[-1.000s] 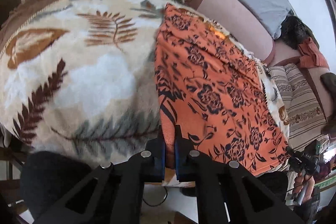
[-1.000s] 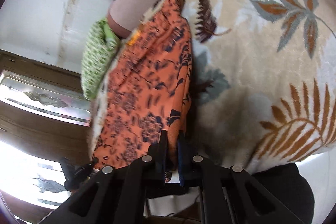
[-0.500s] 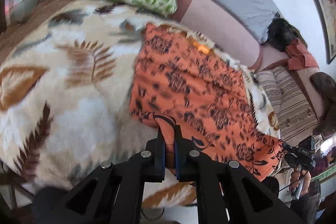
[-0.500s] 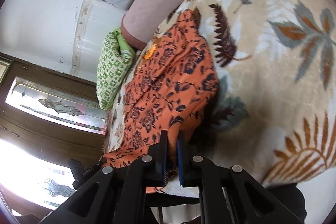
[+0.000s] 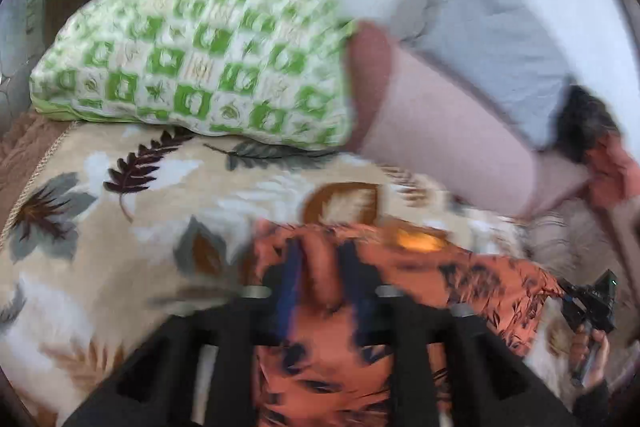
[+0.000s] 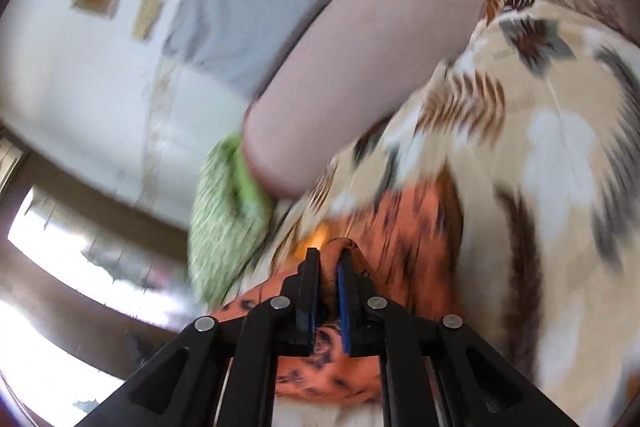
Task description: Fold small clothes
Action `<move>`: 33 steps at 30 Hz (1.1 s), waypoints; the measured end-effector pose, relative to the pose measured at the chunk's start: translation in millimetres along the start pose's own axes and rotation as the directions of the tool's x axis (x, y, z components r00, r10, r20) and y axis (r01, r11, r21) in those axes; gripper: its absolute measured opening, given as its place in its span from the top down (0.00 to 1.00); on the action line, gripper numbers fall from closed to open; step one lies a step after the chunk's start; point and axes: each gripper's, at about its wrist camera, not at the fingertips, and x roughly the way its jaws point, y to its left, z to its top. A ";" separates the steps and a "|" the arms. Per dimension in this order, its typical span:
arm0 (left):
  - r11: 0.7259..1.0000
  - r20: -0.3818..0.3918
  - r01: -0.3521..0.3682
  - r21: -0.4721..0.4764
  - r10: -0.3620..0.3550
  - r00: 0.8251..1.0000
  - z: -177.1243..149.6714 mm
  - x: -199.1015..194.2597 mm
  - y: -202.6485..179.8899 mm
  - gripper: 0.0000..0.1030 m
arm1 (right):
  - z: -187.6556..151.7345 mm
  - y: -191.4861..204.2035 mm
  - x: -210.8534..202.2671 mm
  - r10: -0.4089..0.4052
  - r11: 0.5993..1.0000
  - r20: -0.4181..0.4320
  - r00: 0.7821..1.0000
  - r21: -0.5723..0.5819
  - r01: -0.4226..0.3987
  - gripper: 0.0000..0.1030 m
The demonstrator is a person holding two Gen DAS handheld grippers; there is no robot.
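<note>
The orange garment [image 5: 472,275] with dark floral print is lying bunched on the leaf-patterned blanket [image 5: 100,227], its near edge doubling over toward the far edge, two corners lifting off the blanket, blurred.

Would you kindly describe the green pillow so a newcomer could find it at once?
Start at the leaf-print blanket covering the bed. At its far end, beside the pink bolster, lies the green pillow. It alone has a green-and-white checked pattern.

One orange floral garment [image 5: 472,271] lies on one leaf-print blanket [image 5: 120,227]. Beyond the jaws: one green checked pillow [image 5: 192,67], one pink bolster [image 5: 448,131], one grey pillow [image 5: 492,39]. Two grippers: left gripper [image 5: 318,279], right gripper [image 6: 329,275].
</note>
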 end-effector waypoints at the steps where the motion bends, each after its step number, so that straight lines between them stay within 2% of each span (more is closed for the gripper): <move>1: 0.995 -0.027 -0.099 -0.005 0.099 0.995 4.5 25.7 6.9 0.31 | 3.4 -12.3 16.3 -0.063 0.997 -0.018 0.998 0.034 0.063 0.77; 2: 0.988 -0.034 -0.156 -0.013 0.156 0.987 3.4 37.3 12.9 0.30 | 2.1 -23.3 28.6 -0.142 0.988 -0.026 0.989 0.058 0.144 0.53; 3: 0.980 -0.025 -0.194 -0.036 0.193 0.981 -1.7 41.4 20.3 0.30 | -6.3 -31.7 34.8 -0.183 0.981 -0.017 0.983 0.062 0.184 0.38; 4: 0.983 -0.009 -0.177 -0.051 0.177 0.984 -10.2 38.5 28.0 0.30 | -14.8 -33.5 33.4 -0.174 0.984 -0.006 0.985 0.040 0.174 0.32; 7: 0.995 -0.049 -0.097 -0.009 0.096 0.994 -42.3 23.0 39.1 0.30 | -38.6 -30.9 17.7 -0.199 0.977 -0.001 0.980 -0.073 0.199 0.32; 9: 0.999 -0.094 -0.049 0.017 0.050 0.994 -59.4 18.0 35.7 0.30 | -48.0 -35.3 7.6 -0.222 0.970 -0.011 0.975 -0.106 0.220 0.32; 10: 0.999 -0.128 -0.005 0.034 0.009 0.992 -71.5 16.0 31.9 0.30 | -51.8 -38.7 5.8 -0.236 0.966 -0.030 0.971 -0.116 0.231 0.32; 11: 0.999 -0.142 0.010 0.043 -0.004 0.990 -75.4 14.8 30.4 0.30 | -55.6 -41.2 7.2 -0.245 0.963 -0.060 0.968 -0.130 0.236 0.32; 14: 0.996 -0.189 0.029 0.089 -0.012 0.982 -99.1 24.9 18.6 0.30 | -68.1 -44.9 20.4 -0.219 0.970 -0.156 0.963 -0.138 0.198 0.32; 16: 0.997 -0.239 0.021 0.073 -0.003 0.971 -105.0 41.5 18.0 0.30 | -80.3 -42.8 37.0 -0.237 0.965 -0.225 0.945 -0.169 0.201 0.32; 17: 0.998 -0.256 0.024 0.058 -0.008 0.967 -106.9 48.4 18.9 0.30 | -82.3 -42.1 41.8 -0.243 0.962 -0.233 0.942 -0.181 0.204 0.31; 18: 0.998 -0.241 0.014 0.067 0.003 0.970 -107.4 51.6 16.3 0.30 | -84.8 -39.3 46.2 -0.260 0.955 -0.231 0.938 -0.204 0.214 0.30; 19: 0.997 -0.242 0.001 0.072 0.016 0.970 -106.7 54.4 15.2 0.35 | -85.0 -36.0 49.6 -0.272 0.950 -0.230 0.934 -0.216 0.223 0.30; 21: 0.997 -0.264 -0.037 0.069 0.054 0.963 -101.6 55.3 11.2 0.80 | -86.6 -29.0 55.3 -0.282 0.947 -0.247 0.927 -0.229 0.226 0.33; 22: 1.000 -0.284 -0.015 0.027 0.022 0.958 -97.9 55.3 13.2 0.80 | -89.8 -22.6 62.3 -0.314 0.933 -0.272 0.909 -0.268 0.242 0.52; 23: 1.000 -0.289 -0.018 0.005 0.018 0.957 -95.7 54.4 13.9 0.82 | -92.0 -19.6 65.6 -0.317 0.931 -0.288 0.903 -0.274 0.240 0.78; 25: 1.000 -0.262 -0.026 0.010 0.027 0.965 -91.5 42.3 8.0 0.83 | -93.6 -9.6 64.1 -0.337 0.923 -0.279 0.899 -0.289 0.256 0.79; 29: 0.999 -0.177 0.035 0.017 -0.032 0.984 -87.8 -12.5 -11.4 0.84 | -85.0 21.4 27.9 -0.269 0.941 -0.228 0.936 -0.269 0.205 0.81; 33: 0.997 -0.137 0.083 0.009 -0.081 0.987 -106.5 -77.9 -15.5 0.84 | -98.3 52.5 -26.2 -0.227 0.936 -0.220 0.949 -0.317 0.151 0.81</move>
